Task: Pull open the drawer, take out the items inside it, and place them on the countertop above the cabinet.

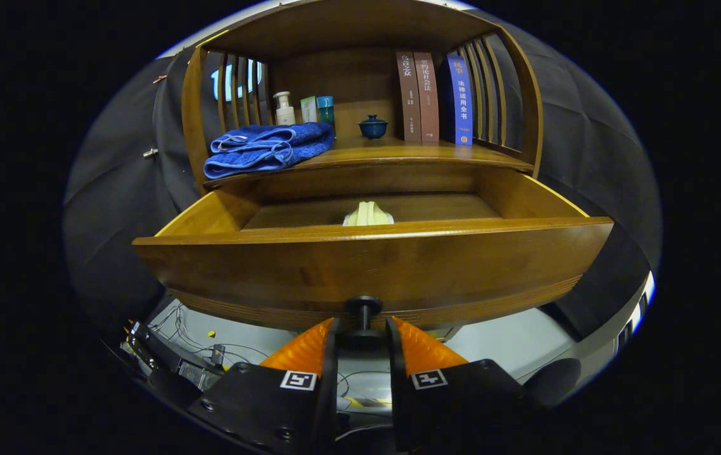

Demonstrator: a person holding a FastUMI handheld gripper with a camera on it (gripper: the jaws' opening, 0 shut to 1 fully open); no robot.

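The wooden drawer (373, 262) stands pulled out towards me, its front panel wide across the view. Inside it, near the front wall, lies a pale cream folded item (368, 215), partly hidden by the drawer front. A dark round knob (364, 316) sticks out below the middle of the drawer front. My gripper (363, 332) sits at that knob, one finger on each side of it, pressing on it. Above the drawer is the cabinet's countertop (398, 153), under a wooden hutch.
On the countertop lie a folded blue towel (265, 148), bottles (284, 109) and small boxes at the back left, a dark blue lidded cup (373, 126) in the middle, and three upright books (433, 98) at the right. Cables and equipment (183, 354) lie on the floor below.
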